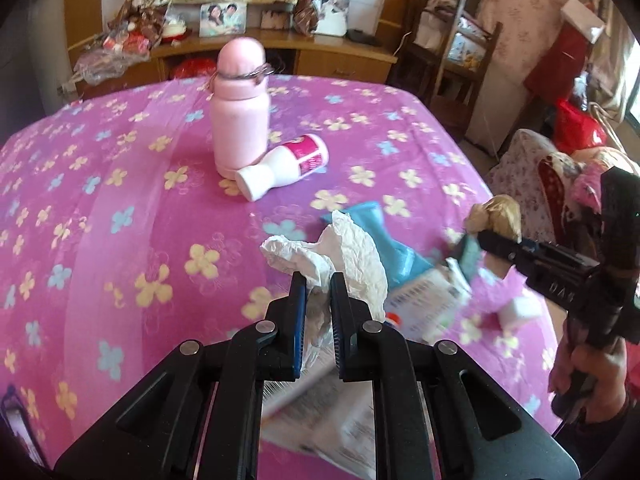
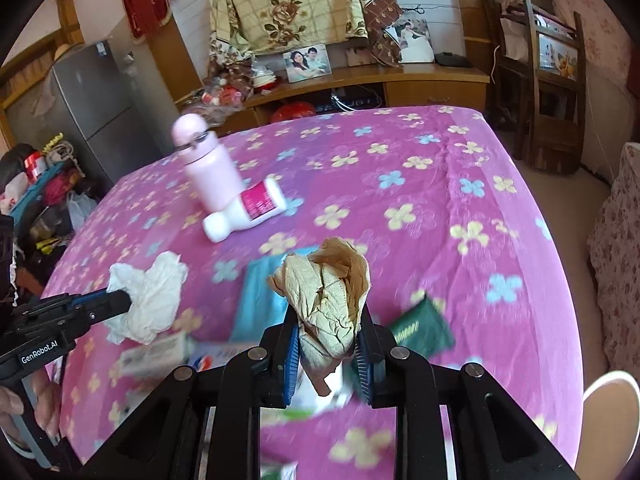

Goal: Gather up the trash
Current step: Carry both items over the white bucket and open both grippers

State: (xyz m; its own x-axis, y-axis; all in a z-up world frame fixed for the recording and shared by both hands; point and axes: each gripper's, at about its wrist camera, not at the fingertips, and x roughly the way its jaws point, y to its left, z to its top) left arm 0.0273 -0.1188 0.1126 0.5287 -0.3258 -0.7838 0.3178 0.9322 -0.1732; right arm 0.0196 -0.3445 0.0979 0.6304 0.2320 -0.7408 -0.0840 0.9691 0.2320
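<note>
My left gripper (image 1: 317, 280) is shut on a crumpled white tissue (image 1: 344, 252) and holds it above the pink flowered table (image 1: 120, 200); the tissue also shows in the right wrist view (image 2: 148, 300). My right gripper (image 2: 327, 322) is shut on a crumpled brown paper wad (image 2: 328, 292), which also shows at the right of the left wrist view (image 1: 496, 214). Both are lifted over a blue packet (image 1: 384, 236), a white printed box (image 1: 424, 300) and a green booklet (image 2: 424, 332).
A pink flask (image 1: 239, 108) stands upright mid-table with a white bottle with a pink label (image 1: 286, 166) lying against it. A white round bin rim (image 2: 612, 404) shows at the lower right. A wooden cabinet (image 2: 360, 84) and chairs (image 2: 552, 92) stand behind.
</note>
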